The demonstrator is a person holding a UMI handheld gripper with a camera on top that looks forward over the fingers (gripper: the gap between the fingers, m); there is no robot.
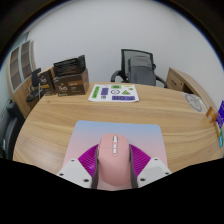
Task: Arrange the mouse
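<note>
A pink computer mouse (pixel 111 160) sits between my gripper's (pixel 112 166) two fingers, its scroll wheel pointing away from me. The magenta pads (pixel 90 158) press against both of its sides, so the gripper is shut on it. Beneath and just beyond the mouse lies a pale pink and blue mouse mat (pixel 108 131) on the wooden table (pixel 60 125). Whether the mouse rests on the mat or is held just above it I cannot tell.
A white sheet with coloured marks (pixel 113 94) lies at the table's far side. Brown boxes (pixel 68 76) stand at the far left, a black office chair (pixel 140 67) behind the table, a wooden box (pixel 188 88) at the far right.
</note>
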